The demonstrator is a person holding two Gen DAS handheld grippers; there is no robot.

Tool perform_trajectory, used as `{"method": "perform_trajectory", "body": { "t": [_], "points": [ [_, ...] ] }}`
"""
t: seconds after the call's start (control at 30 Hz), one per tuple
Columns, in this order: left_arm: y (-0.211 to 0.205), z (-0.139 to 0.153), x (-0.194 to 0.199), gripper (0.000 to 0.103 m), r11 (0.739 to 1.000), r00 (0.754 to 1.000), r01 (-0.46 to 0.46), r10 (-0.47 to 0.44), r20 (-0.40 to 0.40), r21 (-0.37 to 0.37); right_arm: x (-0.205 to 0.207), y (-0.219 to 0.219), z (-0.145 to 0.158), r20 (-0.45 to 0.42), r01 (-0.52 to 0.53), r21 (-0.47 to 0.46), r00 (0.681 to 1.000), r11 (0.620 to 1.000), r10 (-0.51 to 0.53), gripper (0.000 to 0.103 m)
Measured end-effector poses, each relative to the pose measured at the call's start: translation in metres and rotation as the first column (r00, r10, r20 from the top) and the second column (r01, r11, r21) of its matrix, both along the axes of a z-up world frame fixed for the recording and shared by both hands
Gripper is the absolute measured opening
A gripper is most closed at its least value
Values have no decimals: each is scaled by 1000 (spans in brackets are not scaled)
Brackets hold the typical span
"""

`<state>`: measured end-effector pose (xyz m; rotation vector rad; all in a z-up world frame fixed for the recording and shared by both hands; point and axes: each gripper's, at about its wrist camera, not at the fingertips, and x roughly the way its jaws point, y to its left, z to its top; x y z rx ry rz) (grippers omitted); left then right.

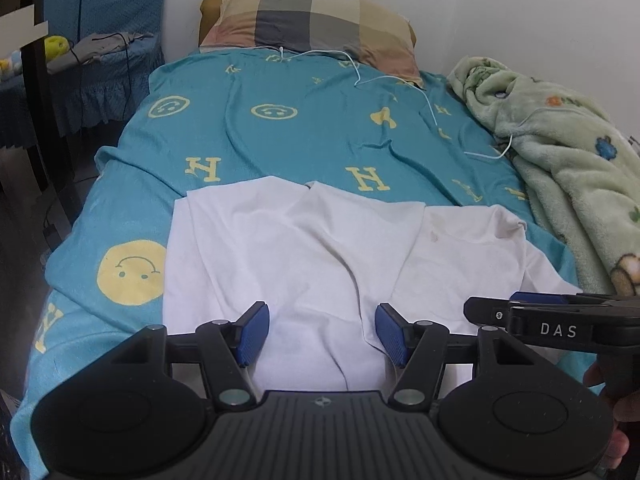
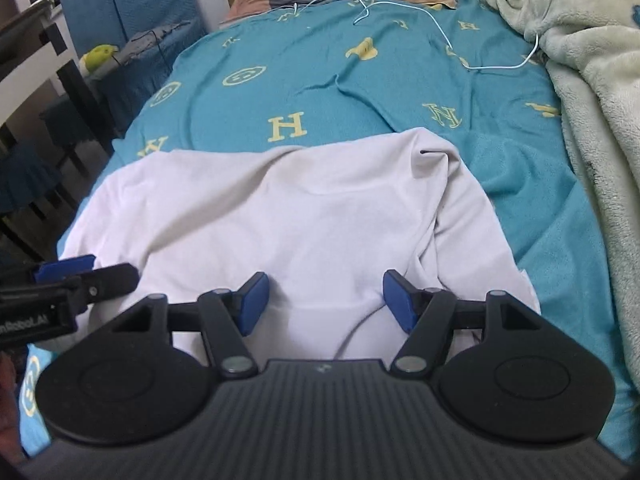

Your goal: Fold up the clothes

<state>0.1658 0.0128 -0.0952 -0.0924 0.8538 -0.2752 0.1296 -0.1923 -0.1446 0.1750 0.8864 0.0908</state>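
Observation:
A white garment (image 1: 300,248) lies partly folded on the teal bedspread (image 1: 280,140), its sides turned in over the middle and one sleeve end sticking out at the right. My left gripper (image 1: 322,334) hovers over its near part with its blue pads apart and only loose cloth below them. In the right wrist view the same garment (image 2: 280,208) fills the centre. My right gripper (image 2: 326,300) stands open above its near edge, gripping nothing. Each gripper shows side-on in the other's view: the right gripper (image 1: 520,304) and the left gripper (image 2: 72,268).
A checked pillow (image 1: 308,20) lies at the head of the bed. A crumpled green fleece blanket (image 1: 560,168) runs along the right side. A thin white cable (image 1: 400,80) trails across the bedspread. Blue-covered furniture (image 1: 100,68) stands to the left.

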Motion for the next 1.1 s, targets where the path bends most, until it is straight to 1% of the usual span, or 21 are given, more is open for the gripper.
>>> {"method": "perform_trajectory", "body": {
  "t": [0.07, 0.1, 0.13, 0.17, 0.2, 0.23, 0.27, 0.3, 0.37, 0.4, 0.43, 0.5, 0.57, 0.63, 0.73, 0.8, 0.87, 0.9, 0.93, 1.0, 1.1],
  "points": [
    [9, 7, -5, 63, 997, 999, -22, 20, -28, -78, 1, -5, 3, -5, 28, 41, 1000, 999, -28, 67],
    [15, 10, -8, 64, 989, 998, -41, 34, -54, -145, 1, -8, 5, -6, 44, 65, 999, 997, -44, 67],
    [25, 12, -11, 69, 968, 994, -73, 51, -97, -241, 0, -11, 8, -3, 59, 89, 998, 994, -59, 66],
    [35, 13, -14, 70, 934, 988, -112, 67, -142, -340, -2, -14, 10, 0, 73, 108, 997, 991, -74, 65],
    [46, 12, -18, 71, 882, 978, -159, 81, -191, -443, -4, -17, 13, 1, 87, 123, 996, 989, -88, 65],
    [54, 11, -21, 75, 825, 968, -200, 85, -234, -528, -6, -21, 16, -3, 104, 136, 995, 985, -104, 65],
    [59, 8, -25, 80, 779, 961, -227, 82, -265, -584, -8, -26, 19, -6, 120, 156, 993, 980, -121, 65],
    [60, 5, -27, 81, 746, 953, -248, 74, -293, -618, -11, -30, 22, -5, 135, 186, 991, 973, -137, 66],
    [59, -6, -31, 82, 694, 932, -291, 50, -359, -659, -16, -38, 29, -6, 163, 247, 986, 955, -166, 66],
    [57, -16, -31, 83, 673, 915, -319, 35, -402, -667, -19, -41, 31, -7, 170, 277, 984, 946, -175, 66],
    [54, -26, -31, 83, 657, 893, -351, 21, -449, -668, -21, -43, 33, -9, 178, 298, 983, 938, -184, 66],
    [50, -48, -29, 83, 637, 848, -417, 16, -529, -648, -24, -45, 35, -14, 189, 325, 981, 927, -195, 66],
    [49, -67, -25, 82, 611, 818, -469, 28, -575, -637, -27, -47, 36, -21, 197, 348, 979, 917, -203, 67],
    [57, -75, -24, 77, 553, 813, -518, 80, -577, -653, -27, -51, 32, -52, 214, 411, 976, 886, -211, 67],
    [70, -79, -26, 76, 462, 810, -566, 157, -566, -683, -27, -55, 25, -117, 243, 530, 970, 812, -214, 67],
    [74, -84, -26, 68, 413, 802, -585, 165, -574, -698, -28, -53, 23, -147, 249, 572, 969, 782, -201, 67],
    [75, -85, -27, 40, 407, 801, -589, 180, -570, -698, -30, -46, 23, -164, 240, 614, 971, 752, -176, 67],
    [75, -83, -28, 38, 401, 808, -582, 185, -560, -708, -32, -41, 22, -179, 236, 648, 971, 724, -155, 67],
    [74, -80, -28, 30, 398, 817, -571, 189, -545, -718, -34, -36, 20, -198, 235, 681, 971, 694, -135, 67],
    [73, -71, -27, 25, 403, 844, -534, 197, -499, -743, -39, -24, 12, -247, 250, 741, 964, 623, -93, 67],
    [71, -58, -23, 23, 393, 881, -472, 189, -433, -789, -45, -7, -8, -332, 303, 796, 943, 525, -41, 67]
  ]
}}
